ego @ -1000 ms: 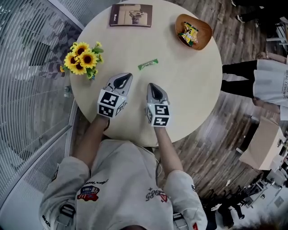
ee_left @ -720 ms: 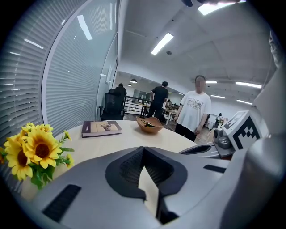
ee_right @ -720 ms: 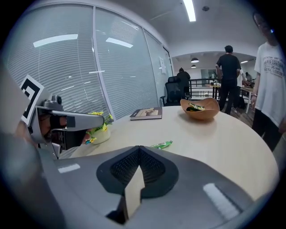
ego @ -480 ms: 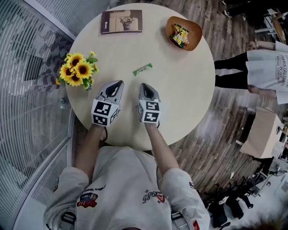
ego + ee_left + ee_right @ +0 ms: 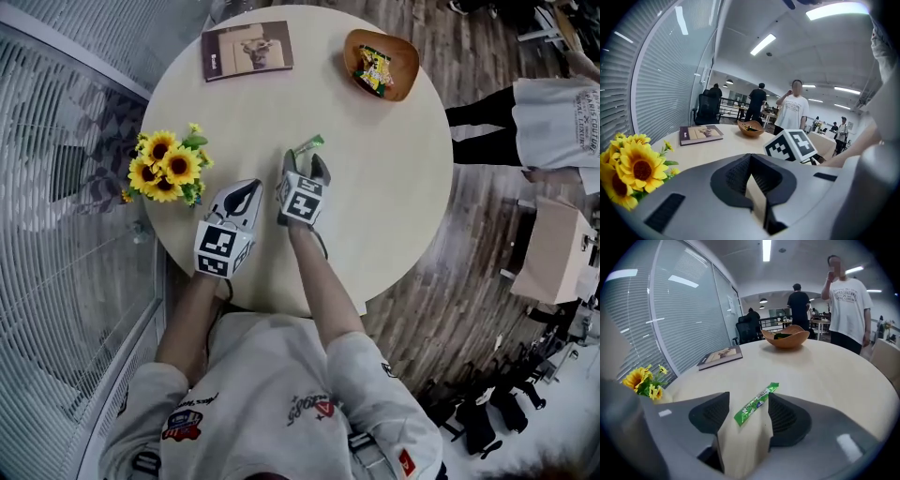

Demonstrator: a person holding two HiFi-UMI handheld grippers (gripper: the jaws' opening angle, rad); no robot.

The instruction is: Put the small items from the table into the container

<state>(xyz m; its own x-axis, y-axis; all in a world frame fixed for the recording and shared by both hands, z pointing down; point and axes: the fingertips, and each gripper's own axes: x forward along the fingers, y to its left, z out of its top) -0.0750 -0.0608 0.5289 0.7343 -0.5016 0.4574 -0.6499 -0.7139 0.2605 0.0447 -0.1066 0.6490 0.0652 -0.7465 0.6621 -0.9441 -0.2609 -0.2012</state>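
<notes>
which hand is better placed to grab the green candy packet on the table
Right. The right gripper is at the green candy packet, which lies between its opening fingers, not yet pinched. The left gripper sits back near the sunflowers, fingers together.

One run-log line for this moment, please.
right hand-held gripper: jaws opening, green packet between them | left hand-held gripper: shut, empty | wooden bowl: snacks inside

On the table (image 5: 394, 178), the book (image 5: 247, 50) lies far left and the bowl (image 5: 405, 56) far right (packets (image 5: 376, 69) lie in it). The sunflowers (image 5: 167, 167) stand at the left edge. The sachet (image 5: 307, 143) lies near the middle, right of the sunflowers and well apart from the bowl.
</notes>
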